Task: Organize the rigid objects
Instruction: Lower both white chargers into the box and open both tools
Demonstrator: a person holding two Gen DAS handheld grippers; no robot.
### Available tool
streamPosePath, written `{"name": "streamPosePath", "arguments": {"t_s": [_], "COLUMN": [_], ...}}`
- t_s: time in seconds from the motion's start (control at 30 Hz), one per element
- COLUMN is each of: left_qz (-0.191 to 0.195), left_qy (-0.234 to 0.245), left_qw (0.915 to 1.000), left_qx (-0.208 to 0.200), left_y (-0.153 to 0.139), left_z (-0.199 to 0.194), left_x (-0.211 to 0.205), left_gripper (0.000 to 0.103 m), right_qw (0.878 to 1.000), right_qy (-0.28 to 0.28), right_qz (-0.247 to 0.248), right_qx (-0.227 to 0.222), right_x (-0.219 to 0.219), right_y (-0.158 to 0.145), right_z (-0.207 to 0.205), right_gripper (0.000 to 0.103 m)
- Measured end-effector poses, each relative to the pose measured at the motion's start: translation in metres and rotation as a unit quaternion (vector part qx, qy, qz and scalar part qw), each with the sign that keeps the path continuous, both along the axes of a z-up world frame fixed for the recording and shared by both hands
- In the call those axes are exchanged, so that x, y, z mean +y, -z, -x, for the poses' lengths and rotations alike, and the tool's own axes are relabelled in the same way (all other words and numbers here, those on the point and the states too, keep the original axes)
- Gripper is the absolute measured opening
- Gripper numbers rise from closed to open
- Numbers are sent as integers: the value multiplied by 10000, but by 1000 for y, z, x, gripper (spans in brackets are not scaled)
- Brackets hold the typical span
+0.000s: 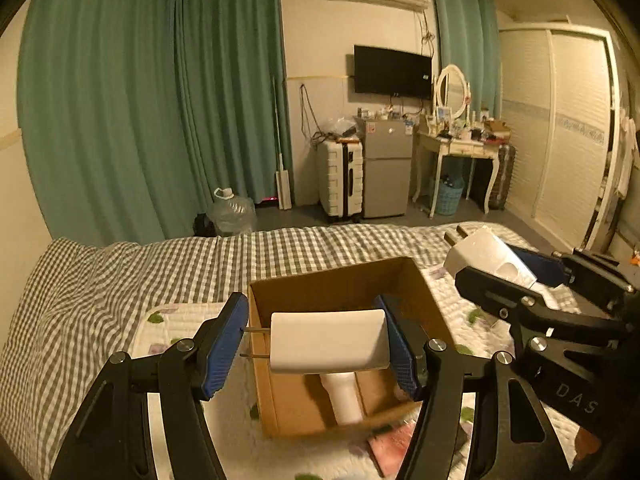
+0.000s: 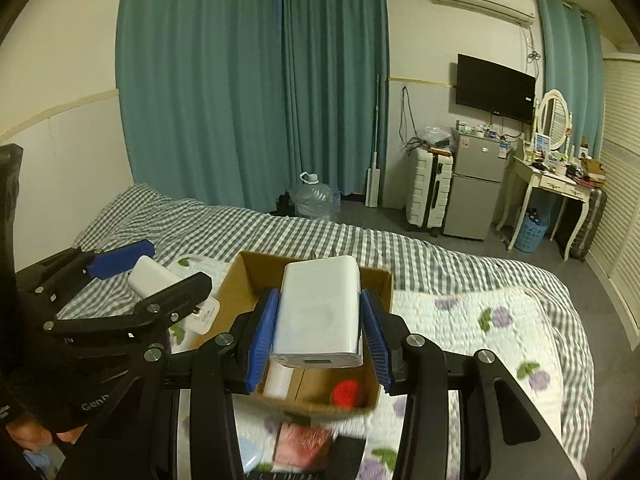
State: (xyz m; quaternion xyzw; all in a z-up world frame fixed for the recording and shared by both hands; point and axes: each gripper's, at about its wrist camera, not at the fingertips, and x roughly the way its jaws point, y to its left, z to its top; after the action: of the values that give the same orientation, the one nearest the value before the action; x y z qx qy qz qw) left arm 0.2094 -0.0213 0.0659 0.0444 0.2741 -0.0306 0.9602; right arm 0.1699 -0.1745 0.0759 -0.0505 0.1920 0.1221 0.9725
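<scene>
An open cardboard box [image 1: 332, 284] sits on the bed; it also shows in the right wrist view [image 2: 240, 292]. My left gripper [image 1: 320, 344] is over the box with a white plug adapter [image 1: 330, 340] between its blue pads, prongs pointing left; the left pad stands off it. My right gripper [image 2: 320, 332] is shut on a white power bank [image 2: 320, 312] above the box, and shows in the left wrist view [image 1: 508, 276]. A white bottle [image 1: 344, 396] and a red object [image 2: 346, 392] lie in the box.
A white floral quilt [image 2: 460, 320] covers the checked bedsheet [image 1: 120, 280]. A pink packet [image 2: 304, 440] lies just in front of the box. Across the floor stand a water jug [image 1: 232, 212], a suitcase [image 1: 340, 176], a small fridge [image 1: 388, 164] and a dressing table [image 1: 460, 148].
</scene>
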Motion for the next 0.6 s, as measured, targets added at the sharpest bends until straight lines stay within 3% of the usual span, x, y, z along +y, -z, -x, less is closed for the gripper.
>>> {"name": "streamPosePath", "arguments": {"t_s": [0.33, 0.47, 0.6], "left_qz": [-306, -415, -257], "left_qy": [-43, -5, 1], "left_qw": [9980, 9964, 9950], "left_qx": [553, 741, 969], "left_y": [58, 78, 92], "left_z": [-85, -95, -101], "left_x": [-2, -7, -7], "left_gripper": [66, 66, 66], "right_qw": [9990, 9974, 9957], "right_qy": [-21, -23, 18], "right_qz": [82, 59, -61], "right_qx": [446, 721, 921], "right_x": [-5, -8, -15], "right_y": [34, 56, 71], "right_z": [-109, -137, -151], "right_gripper": [42, 42, 42]}}
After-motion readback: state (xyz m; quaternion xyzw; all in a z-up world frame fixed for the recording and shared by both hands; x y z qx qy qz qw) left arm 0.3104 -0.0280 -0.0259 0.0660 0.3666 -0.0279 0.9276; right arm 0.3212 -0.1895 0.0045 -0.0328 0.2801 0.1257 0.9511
